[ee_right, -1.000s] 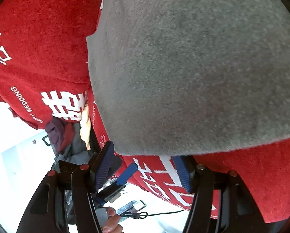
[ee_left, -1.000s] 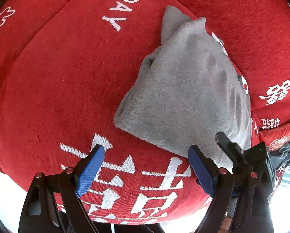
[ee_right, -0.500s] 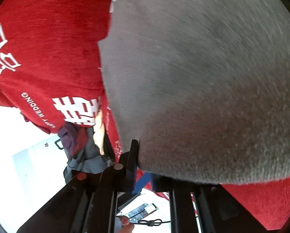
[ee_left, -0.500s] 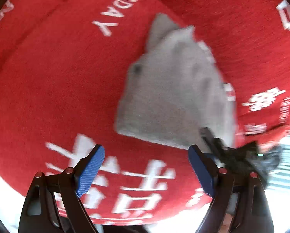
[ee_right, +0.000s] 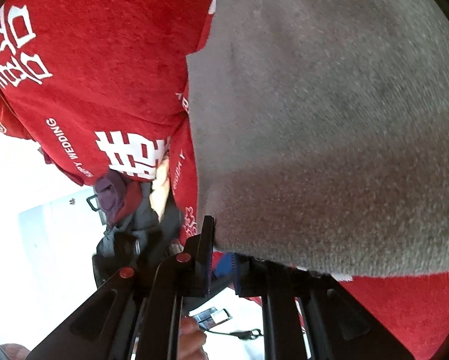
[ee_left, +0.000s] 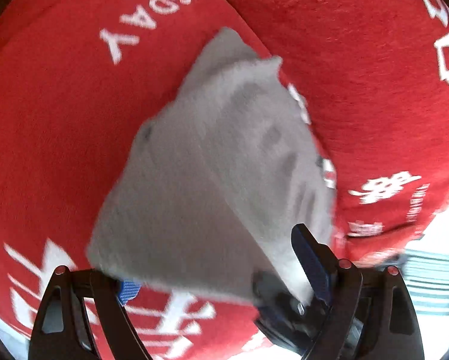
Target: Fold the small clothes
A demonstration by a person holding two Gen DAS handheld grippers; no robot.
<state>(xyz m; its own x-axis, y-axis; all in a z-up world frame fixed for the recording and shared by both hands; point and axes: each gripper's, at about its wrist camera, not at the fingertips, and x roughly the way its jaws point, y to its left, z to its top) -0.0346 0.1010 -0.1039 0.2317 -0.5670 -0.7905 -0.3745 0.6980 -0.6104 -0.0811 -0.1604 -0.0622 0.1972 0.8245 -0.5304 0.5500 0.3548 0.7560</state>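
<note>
Red plush cover with white lettering [ee_left: 59, 126] spans both views. Folded grey fleece garment [ee_left: 212, 174] lies on it. Right hand-held gripper [ee_right: 221, 265]: jaws nearly closed, pinching garment's near edge. Left hand-held gripper [ee_left: 221, 273]: jaws wide apart, garment's near edge between them, not clamped.

Plain grey garment [ee_left: 224, 165] on red cover [ee_left: 59, 120] with white lettering.
</note>
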